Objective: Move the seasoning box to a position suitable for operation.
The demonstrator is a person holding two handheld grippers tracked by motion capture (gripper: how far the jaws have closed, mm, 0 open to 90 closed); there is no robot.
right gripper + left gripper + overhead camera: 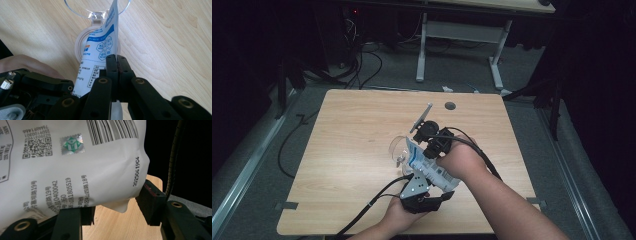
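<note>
Wooden tabletop [352, 140]; white bag [75, 165] stamped "20250419C4", barcode at 12 o'clock, clamped by left gripper [112, 207] and right gripper [116, 67].

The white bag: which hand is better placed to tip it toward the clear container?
Probably right: the right gripper pinches the white bag at its upper edge beside the clear container; the left gripper only supports its bottom.
</note>
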